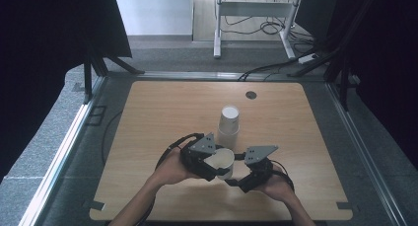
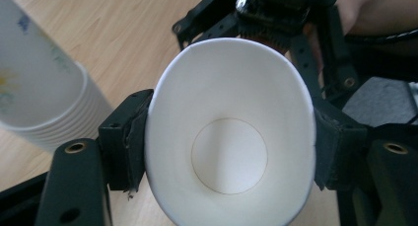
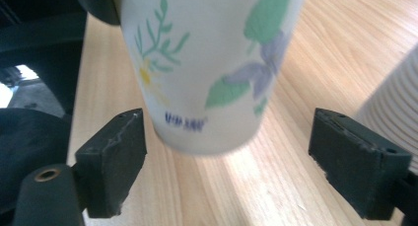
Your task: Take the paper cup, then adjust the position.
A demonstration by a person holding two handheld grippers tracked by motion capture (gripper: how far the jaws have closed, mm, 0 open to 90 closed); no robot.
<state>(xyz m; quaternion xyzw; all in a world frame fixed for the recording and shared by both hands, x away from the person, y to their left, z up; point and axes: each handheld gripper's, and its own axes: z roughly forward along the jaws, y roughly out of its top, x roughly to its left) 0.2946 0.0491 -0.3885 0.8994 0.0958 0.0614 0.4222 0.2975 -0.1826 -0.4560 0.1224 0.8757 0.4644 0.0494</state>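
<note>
A single white paper cup [image 1: 223, 160] with a flower print lies tilted above the table, and my left gripper [image 1: 216, 168] is shut on it. In the left gripper view the cup [image 2: 231, 137] shows its empty inside, its mouth squeezed oval between the two pads. My right gripper [image 1: 237, 179] is open just to the cup's right. In the right gripper view the cup's base end [image 3: 207, 68] hangs between and a little ahead of the open pads [image 3: 116, 157], apart from both. An upside-down stack of paper cups [image 1: 229, 121] stands on the table just behind.
The wooden table [image 1: 148, 117] has a round cable hole [image 1: 251, 94] at the back. The cup stack [image 2: 42, 97] stands close to the left gripper's left jaw and also near the right gripper [image 3: 397, 102]. Desk legs and cables lie on the floor beyond.
</note>
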